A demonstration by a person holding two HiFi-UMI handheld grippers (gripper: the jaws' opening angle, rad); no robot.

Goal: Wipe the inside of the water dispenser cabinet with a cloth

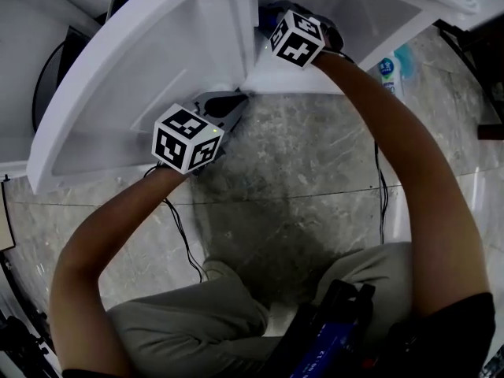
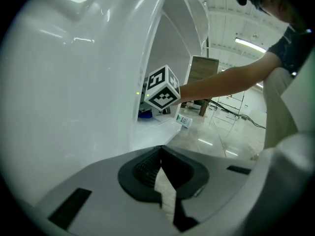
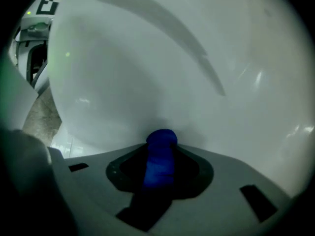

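The white water dispenser cabinet (image 1: 370, 14) stands open at the top of the head view, its door (image 1: 134, 85) swung out to the left. My right gripper (image 3: 161, 144) reaches into the cabinet, shut on a folded blue cloth (image 3: 160, 163) whose end touches the white inner wall (image 3: 162, 73). In the head view only its marker cube (image 1: 297, 38) shows at the opening. My left gripper (image 1: 230, 110) sits low by the door's hinge edge. Its jaws (image 2: 161, 154) are closed together with nothing between them, beside the door's inner face (image 2: 74, 82).
A small white bottle with a green-blue label (image 1: 387, 71) lies on the marble floor (image 1: 315, 179) right of the cabinet. Black cables (image 1: 183, 239) trail over the floor. The person's knees (image 1: 205, 313) are close below.
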